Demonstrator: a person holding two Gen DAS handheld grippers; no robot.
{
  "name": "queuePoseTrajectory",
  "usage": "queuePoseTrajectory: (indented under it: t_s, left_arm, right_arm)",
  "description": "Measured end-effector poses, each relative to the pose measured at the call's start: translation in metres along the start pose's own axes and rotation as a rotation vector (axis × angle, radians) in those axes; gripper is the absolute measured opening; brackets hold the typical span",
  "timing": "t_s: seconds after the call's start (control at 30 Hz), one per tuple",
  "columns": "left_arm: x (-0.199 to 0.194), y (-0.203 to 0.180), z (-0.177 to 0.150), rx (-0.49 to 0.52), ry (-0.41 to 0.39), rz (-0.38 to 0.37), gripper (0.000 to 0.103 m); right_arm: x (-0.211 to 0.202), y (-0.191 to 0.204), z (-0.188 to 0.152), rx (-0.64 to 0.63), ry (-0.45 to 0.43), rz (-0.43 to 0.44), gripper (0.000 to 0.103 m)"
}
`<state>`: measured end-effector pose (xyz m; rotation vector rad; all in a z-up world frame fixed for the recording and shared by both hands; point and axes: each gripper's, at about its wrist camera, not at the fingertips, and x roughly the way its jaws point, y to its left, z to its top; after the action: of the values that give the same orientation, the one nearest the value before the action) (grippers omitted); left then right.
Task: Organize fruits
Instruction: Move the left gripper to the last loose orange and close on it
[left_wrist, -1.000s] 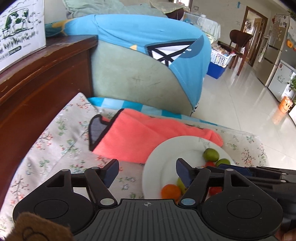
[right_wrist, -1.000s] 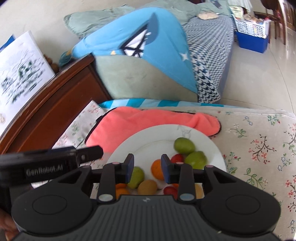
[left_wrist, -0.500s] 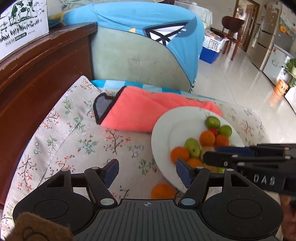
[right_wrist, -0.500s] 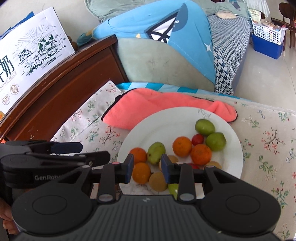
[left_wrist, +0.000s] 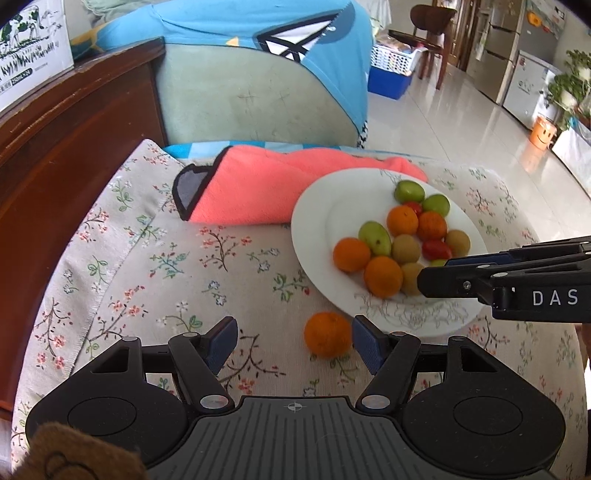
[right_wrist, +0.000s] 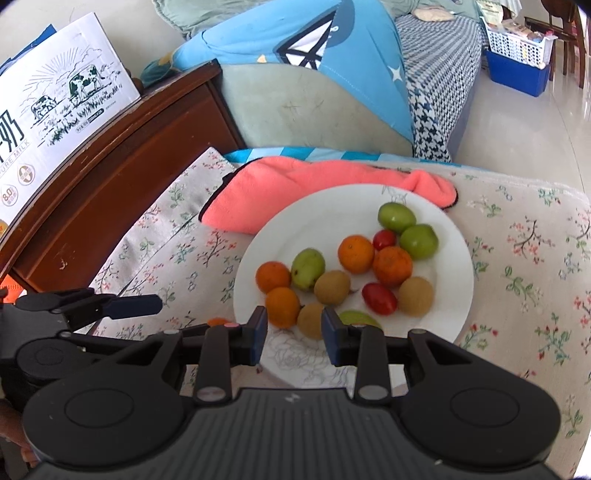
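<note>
Just off the plate rim sits a stray orange, between the left claw's wide-open pads; round, firmish, rolls easily, so pinch its middle. Right claw narrow, empty.

Glossy pale tiled floor, dark wooden cabinet, green sofa, wooden chair, daylight

White plate w/ mixed oranges, green, brown & red fruits; one orange lies loose just beside it.
</note>
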<state>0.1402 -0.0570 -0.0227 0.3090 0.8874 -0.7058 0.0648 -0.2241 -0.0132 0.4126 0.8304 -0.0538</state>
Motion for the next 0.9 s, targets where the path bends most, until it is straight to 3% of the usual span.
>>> queuePoseTrajectory:
  t_s: [0.4,0.73,0.9]
  left_arm:
    - [0.003,-0.01,-0.011,0.101,-0.038,-0.059,0.065]
    - [0.016,-0.021,-0.016,0.193,-0.032,-0.078,0.03]
    - [0.017,-0.018,-0.016,0.183,-0.042,-0.087,0.029]
  right_arm:
    - [0.01,0.006,-0.011,0.034,0.081,0.038,0.037]
    - [0.018,0.009,-0.013,0.025,0.101,0.045,0.039]
    - [0.02,0.011,-0.013,0.01,0.097,0.044,0.038]
